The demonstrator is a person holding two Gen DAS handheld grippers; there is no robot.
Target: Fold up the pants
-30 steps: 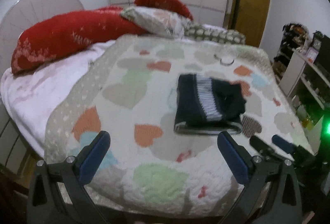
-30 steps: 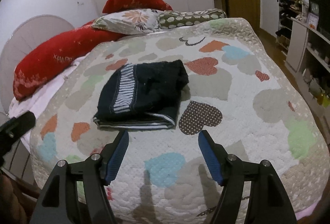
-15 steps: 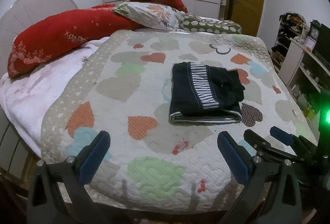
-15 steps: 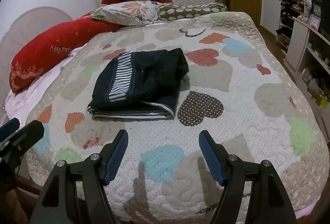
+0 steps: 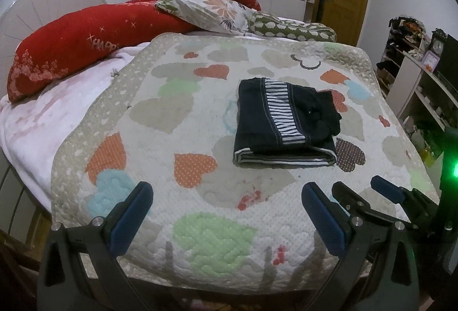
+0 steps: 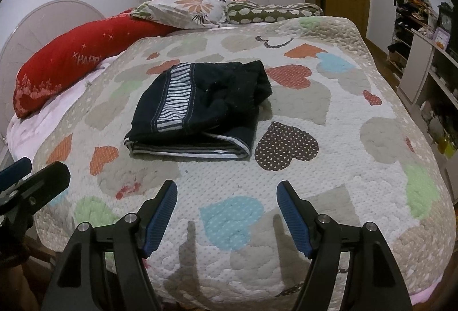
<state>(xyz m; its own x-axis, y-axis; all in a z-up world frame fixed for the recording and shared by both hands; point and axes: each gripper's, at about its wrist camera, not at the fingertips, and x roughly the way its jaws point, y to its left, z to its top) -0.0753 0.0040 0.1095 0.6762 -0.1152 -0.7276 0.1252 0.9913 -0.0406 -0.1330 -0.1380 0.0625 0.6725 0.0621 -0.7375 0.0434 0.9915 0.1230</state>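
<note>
Both views now take in more of the near quilt (image 6: 329, 167) than a second ago; the folded pants (image 6: 200, 113) sit farther from the fingertips, a wider strip of bedding lying between; the left gripper (image 5: 226, 213) has drawn back toward the near edge of the bed; the right gripper (image 6: 226, 210) has backed off likewise; in the right view the left gripper's tips (image 6: 31, 176) reach further in at the left edge.
</note>
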